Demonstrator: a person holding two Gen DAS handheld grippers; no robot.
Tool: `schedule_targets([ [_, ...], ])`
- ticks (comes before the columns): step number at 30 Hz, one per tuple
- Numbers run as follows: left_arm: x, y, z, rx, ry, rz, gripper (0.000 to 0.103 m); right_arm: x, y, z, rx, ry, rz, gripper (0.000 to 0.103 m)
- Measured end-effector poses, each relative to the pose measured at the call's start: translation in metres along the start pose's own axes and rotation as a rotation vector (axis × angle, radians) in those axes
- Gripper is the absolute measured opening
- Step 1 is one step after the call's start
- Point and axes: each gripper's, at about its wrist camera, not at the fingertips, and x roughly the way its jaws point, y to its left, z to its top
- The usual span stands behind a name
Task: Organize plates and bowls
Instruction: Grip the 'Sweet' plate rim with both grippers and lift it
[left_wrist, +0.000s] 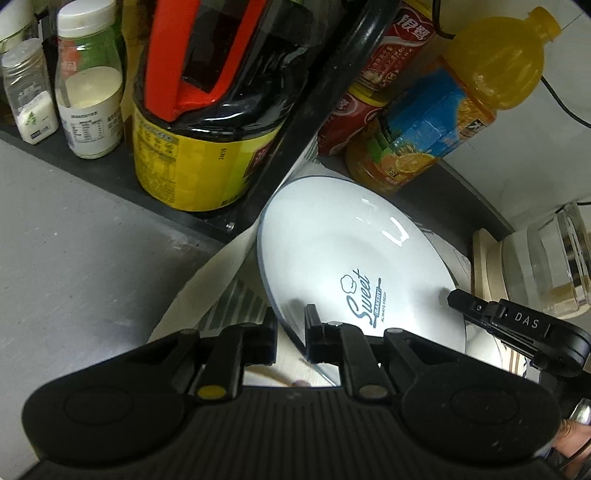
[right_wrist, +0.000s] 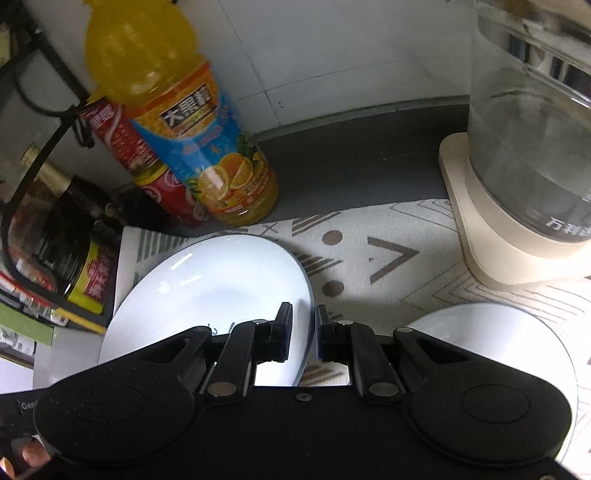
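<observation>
Right gripper (right_wrist: 301, 332) fingers (right_wrist: 282, 328) clamp white plate (right_wrist: 207, 295) rim; juice bottle (right_wrist: 192, 122) behind.

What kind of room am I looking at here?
Most likely a home kitchen counter. A rack holds seasoning jars and a big soy sauce jug, a glass kettle sits on its base, and an orange juice bottle stands by the tiled wall. Both tools grip a white plate.

Orange juice bottle (right_wrist: 177, 122), glass kettle (right_wrist: 532, 140)
</observation>
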Motion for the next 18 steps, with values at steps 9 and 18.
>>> schedule_targets([
  [9, -0.024, 0.004, -0.009, 0.049, -0.004, -0.014, 0.012, -0.021, 0.008, -0.022, 0.053, -0.034, 0.001, 0.013],
  [18, -0.047, 0.011, -0.016, 0.078, -0.016, -0.031, 0.012, -0.044, 0.017, -0.043, 0.094, -0.075, 0.006, 0.013],
])
